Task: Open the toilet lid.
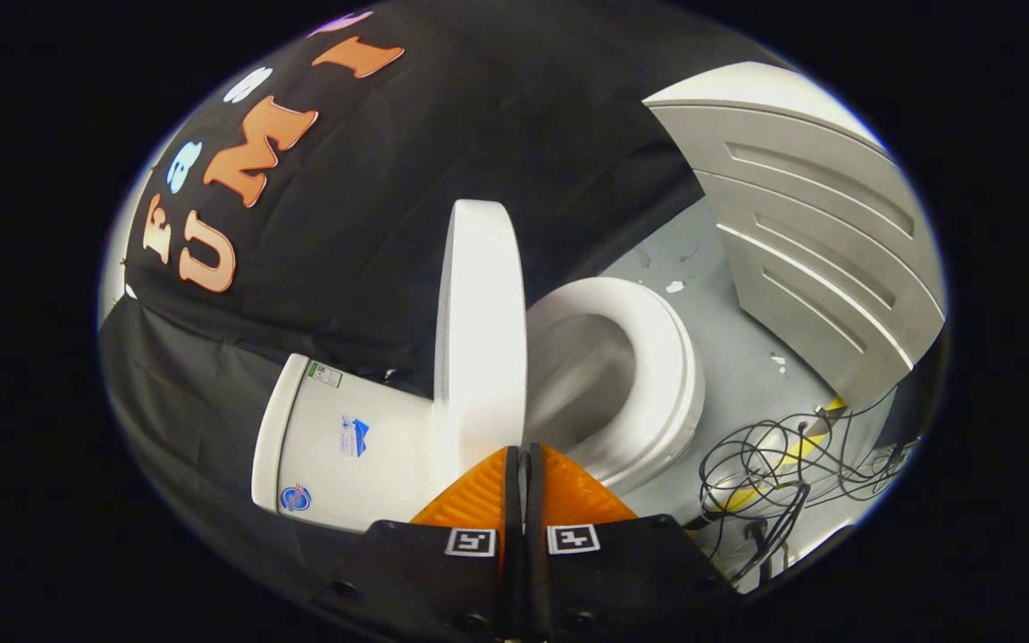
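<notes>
Ahead of the tongs [523,457] and to their left stands the cistern [345,442], and next to it the toilet lid [479,330] is raised on edge, its rim just beyond the fingertips; the fingers are clenched together with only a slit between them, gripping nothing. To the right lie the open seat and bowl [639,375], then a tangle of cables [773,473] on the floor. Judgement: the lifting step appears all but done, and the next move calls for nudging the lid back to rest against the cistern.

Raised toilet lid [479,330] is seen at 12 o'clock, directly ahead of the closed gripper [523,460] fingertips. Open bowl [648,375] lies at 1 o'clock. Tangled cables [773,469] obstruct the floor [747,357] at 3 o'clock; cabinet [818,250] blocks 2 o'clock.
</notes>
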`<action>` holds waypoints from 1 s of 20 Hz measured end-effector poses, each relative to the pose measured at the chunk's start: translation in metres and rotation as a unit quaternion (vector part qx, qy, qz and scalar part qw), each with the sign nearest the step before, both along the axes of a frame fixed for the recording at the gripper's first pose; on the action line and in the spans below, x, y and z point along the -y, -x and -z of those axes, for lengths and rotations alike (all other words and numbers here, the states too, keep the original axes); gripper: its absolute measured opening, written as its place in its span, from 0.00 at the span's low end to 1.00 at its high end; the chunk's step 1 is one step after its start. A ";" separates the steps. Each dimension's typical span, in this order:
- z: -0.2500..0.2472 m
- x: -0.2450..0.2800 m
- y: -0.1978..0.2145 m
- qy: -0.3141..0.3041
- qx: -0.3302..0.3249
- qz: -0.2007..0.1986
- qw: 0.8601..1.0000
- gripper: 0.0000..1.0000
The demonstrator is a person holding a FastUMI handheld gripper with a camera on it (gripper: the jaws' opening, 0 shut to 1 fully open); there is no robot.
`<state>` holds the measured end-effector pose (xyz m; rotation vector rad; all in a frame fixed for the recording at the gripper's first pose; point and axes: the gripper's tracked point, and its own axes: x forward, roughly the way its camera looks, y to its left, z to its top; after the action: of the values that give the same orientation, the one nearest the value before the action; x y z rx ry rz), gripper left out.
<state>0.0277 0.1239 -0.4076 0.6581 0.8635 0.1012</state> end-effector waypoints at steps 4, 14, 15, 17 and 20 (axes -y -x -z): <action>-0.017 -0.013 0.003 0.033 0.015 -0.014 0.999 0.08; -0.052 -0.050 0.008 0.100 0.049 -0.032 0.993 0.07; -0.056 -0.053 0.008 0.111 0.054 -0.038 0.992 0.07; -0.066 -0.064 0.008 0.125 0.064 -0.045 0.989 0.08; -0.078 -0.082 0.007 0.137 0.075 -0.050 0.986 0.08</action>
<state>0.0206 0.2057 -0.3294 0.3445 0.7471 0.1181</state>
